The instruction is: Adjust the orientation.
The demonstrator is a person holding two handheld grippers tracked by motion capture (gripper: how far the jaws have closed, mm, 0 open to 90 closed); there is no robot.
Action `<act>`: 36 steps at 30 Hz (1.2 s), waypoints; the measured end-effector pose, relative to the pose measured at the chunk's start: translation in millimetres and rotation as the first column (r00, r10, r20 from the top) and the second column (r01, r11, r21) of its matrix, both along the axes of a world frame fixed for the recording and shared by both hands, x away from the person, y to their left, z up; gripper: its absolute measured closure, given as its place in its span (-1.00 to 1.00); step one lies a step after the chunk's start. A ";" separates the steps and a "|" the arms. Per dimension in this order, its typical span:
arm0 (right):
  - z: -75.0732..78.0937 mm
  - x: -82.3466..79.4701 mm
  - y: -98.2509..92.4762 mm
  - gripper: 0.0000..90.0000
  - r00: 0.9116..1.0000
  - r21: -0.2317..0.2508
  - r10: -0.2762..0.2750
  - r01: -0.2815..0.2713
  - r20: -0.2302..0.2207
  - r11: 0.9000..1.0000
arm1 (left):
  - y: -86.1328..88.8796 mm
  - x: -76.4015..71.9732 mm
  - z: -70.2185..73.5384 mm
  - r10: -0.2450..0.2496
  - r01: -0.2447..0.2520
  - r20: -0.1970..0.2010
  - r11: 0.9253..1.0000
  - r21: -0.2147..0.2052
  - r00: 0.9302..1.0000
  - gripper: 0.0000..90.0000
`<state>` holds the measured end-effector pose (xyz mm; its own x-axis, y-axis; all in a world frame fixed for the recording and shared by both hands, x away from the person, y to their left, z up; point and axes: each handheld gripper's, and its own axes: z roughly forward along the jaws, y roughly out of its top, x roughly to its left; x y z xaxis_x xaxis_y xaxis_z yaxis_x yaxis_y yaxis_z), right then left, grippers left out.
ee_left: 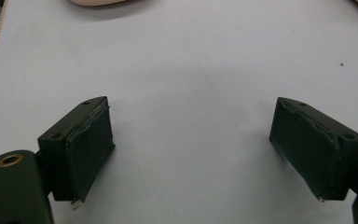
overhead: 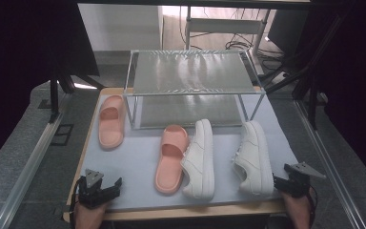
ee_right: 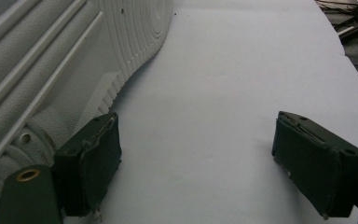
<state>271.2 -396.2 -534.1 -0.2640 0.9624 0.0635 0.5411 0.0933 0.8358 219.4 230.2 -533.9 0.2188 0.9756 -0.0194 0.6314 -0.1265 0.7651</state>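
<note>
Two pink slippers and two white sneakers lie on the pale mat (overhead: 133,164). One slipper (overhead: 110,121) is at the back left, the other (overhead: 171,157) sits mid-table against a white sneaker (overhead: 200,160). The second sneaker (overhead: 253,157) lies to the right. My left gripper (overhead: 114,187) rests at the front left corner, open, with bare mat between its jaws (ee_left: 191,107). At the front right my right gripper (overhead: 277,183) is open too (ee_right: 196,121); the sneaker's ribbed sole (ee_right: 74,56) lies just outside its left jaw.
A two-shelf metal rack (overhead: 190,71) stands at the back of the table, behind the shoes. The table's wooden edge (overhead: 171,212) runs along the front. Slivers of the pink slippers (ee_left: 93,2) show at the top of the left gripper view.
</note>
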 end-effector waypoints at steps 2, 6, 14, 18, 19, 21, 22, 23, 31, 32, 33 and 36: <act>0.0 0.0 -0.1 -0.65 1.000 0.000 0.001 -0.001 0.000 1.000 | -1.7 0.1 0.8 0.010 -0.010 -0.006 1.000 0.006 1.000 -0.70; 0.0 0.0 -0.1 -0.65 1.000 -0.002 0.002 -0.002 0.000 1.000 | -0.4 2.2 1.7 -0.011 0.011 -0.014 1.000 0.011 1.000 -0.70; -0.1 0.0 -0.1 -0.65 1.000 -0.002 0.002 -0.002 0.000 1.000 | 0.2 3.2 1.6 -0.015 0.015 -0.018 1.000 0.005 1.000 -0.71; 0.0 0.0 -0.2 -0.65 1.000 -0.002 0.002 -0.002 0.000 1.000 | -0.2 3.3 1.3 -0.008 0.008 -0.016 1.000 0.000 1.000 -0.71; 0.0 0.0 -0.2 -0.65 1.000 -0.002 0.002 -0.002 0.000 1.000 | -0.3 3.2 1.2 -0.006 0.006 -0.015 1.000 -0.001 1.000 -0.71; -0.1 0.0 -0.2 -0.65 1.000 -0.002 0.002 -0.002 0.000 1.000 | -0.2 3.2 1.2 -0.005 0.005 -0.015 1.000 -0.003 1.000 -0.71; -0.1 0.0 -0.2 -0.65 1.000 -0.002 0.002 -0.002 0.000 1.000 | -0.3 3.1 1.2 -0.003 0.003 -0.015 1.000 -0.004 1.000 -0.71; 0.0 0.0 -0.2 -0.65 1.000 -0.002 0.002 -0.002 0.000 1.000 | -0.3 3.1 1.2 -0.003 0.003 -0.015 1.000 -0.005 1.000 -0.70; -0.1 0.0 -0.2 -0.65 1.000 -0.003 0.003 -0.003 0.000 1.000 | 0.9 3.0 2.3 -0.008 0.008 -0.019 1.000 -0.007 1.000 -0.68; 0.0 0.0 -0.2 -0.65 1.000 -0.002 0.003 -0.003 0.000 1.000 | 1.1 2.9 3.0 -0.007 0.007 -0.023 1.000 -0.007 1.000 -0.67; 0.0 0.0 -0.2 -0.65 1.000 -0.003 0.003 -0.003 0.000 1.000 | 1.2 3.0 3.5 -0.007 0.006 -0.025 1.000 -0.006 1.000 -0.65; -0.1 0.0 -0.1 -0.65 1.000 -0.003 0.003 -0.003 0.000 1.000 | 2.0 3.0 5.8 -0.009 0.008 -0.037 1.000 -0.009 0.999 -0.60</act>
<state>271.2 -396.3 -534.2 -0.2668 0.9618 0.0609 0.5407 0.0971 0.8356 222.4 232.2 -528.2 0.2260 0.9735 -0.0363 0.6580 -0.1250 0.7426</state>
